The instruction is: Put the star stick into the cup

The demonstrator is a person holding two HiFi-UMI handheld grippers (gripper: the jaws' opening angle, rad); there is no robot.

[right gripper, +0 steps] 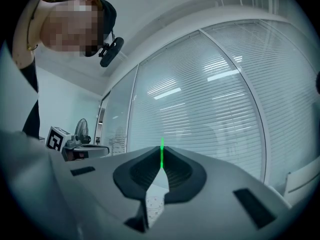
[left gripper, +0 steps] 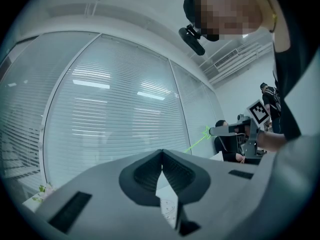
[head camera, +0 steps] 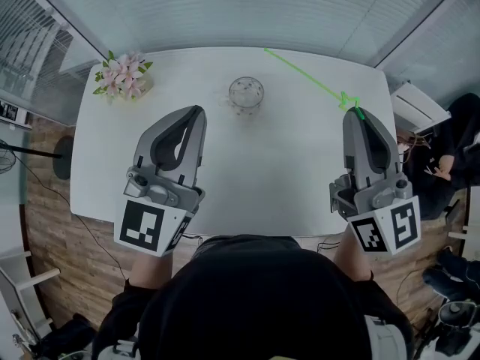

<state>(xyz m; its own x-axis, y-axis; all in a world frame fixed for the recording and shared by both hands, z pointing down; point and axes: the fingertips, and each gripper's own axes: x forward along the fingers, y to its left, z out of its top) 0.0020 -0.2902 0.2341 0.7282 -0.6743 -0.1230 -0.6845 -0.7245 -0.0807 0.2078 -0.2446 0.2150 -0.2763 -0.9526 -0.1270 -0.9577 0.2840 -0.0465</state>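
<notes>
Two tools above white table [head camera: 285, 171], blinds [head camera: 247, 13] behind: right tool [head camera: 358, 115] clamps star stick [head camera: 307, 77], left tool [head camera: 199, 111] clenched empty

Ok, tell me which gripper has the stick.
The right gripper: its jaws are shut on the green stick, which juts out ahead of it. The left gripper is shut too, but on nothing.
</notes>
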